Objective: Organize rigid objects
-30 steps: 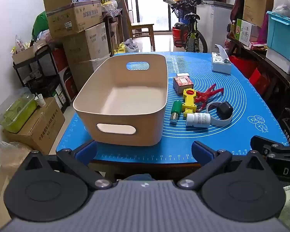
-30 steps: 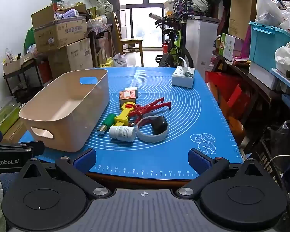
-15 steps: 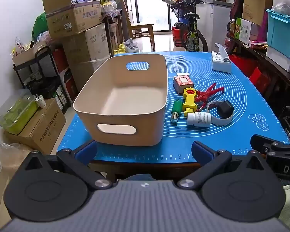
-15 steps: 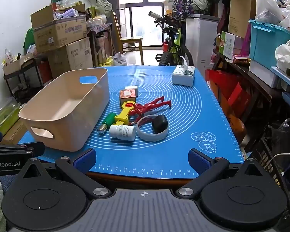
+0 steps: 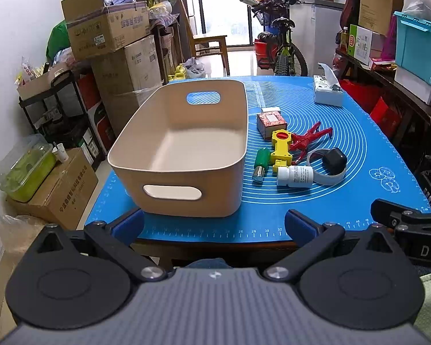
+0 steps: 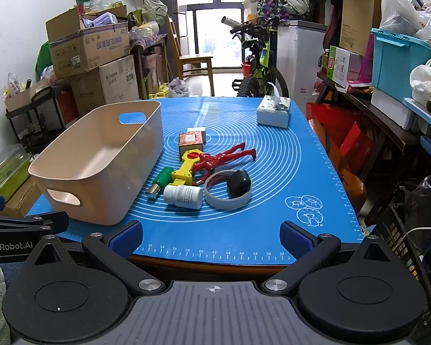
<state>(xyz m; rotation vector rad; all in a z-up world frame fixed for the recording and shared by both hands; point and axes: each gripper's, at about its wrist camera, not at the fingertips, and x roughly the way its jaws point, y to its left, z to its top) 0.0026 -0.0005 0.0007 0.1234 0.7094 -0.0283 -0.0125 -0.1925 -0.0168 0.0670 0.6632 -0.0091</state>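
Barely anything has moved over the last second, honestly. Both views have crept a touch closer to the table edge and that's it; every object sits exactly where it was, so no pick has started yet.

Left gripper [image 5: 214, 225] hangs just short of the near table edge, lined up with the beige bin [image 5: 186, 189], its blue-padded fingers spread wide with nothing between them. Right gripper [image 6: 211, 237] is the same story: fingers wide apart, empty, hovering off the near edge of the blue mat [image 6: 287, 172].

The bin is empty as far as I can see into it. All the stuff to sort lies in a cluster just to its right: a white pill bottle [image 6: 183, 197] on its side nearest to me, a green-capped tube [image 6: 161, 179] beside it close to the bin wall, a yellow toy tool [image 6: 186, 165], a red figure [image 6: 225, 155] lying flat, a grey ring with a black knob [image 6: 230, 191], and a small red box [image 6: 190, 141] further back. A tissue box [image 6: 273, 112] stands well apart at the far side; I doubt it's part of the job.

So my read: task is at zero. I'd go for the pill bottle first with the right gripper. It's round and on its side, so it may roll if I nudge it.
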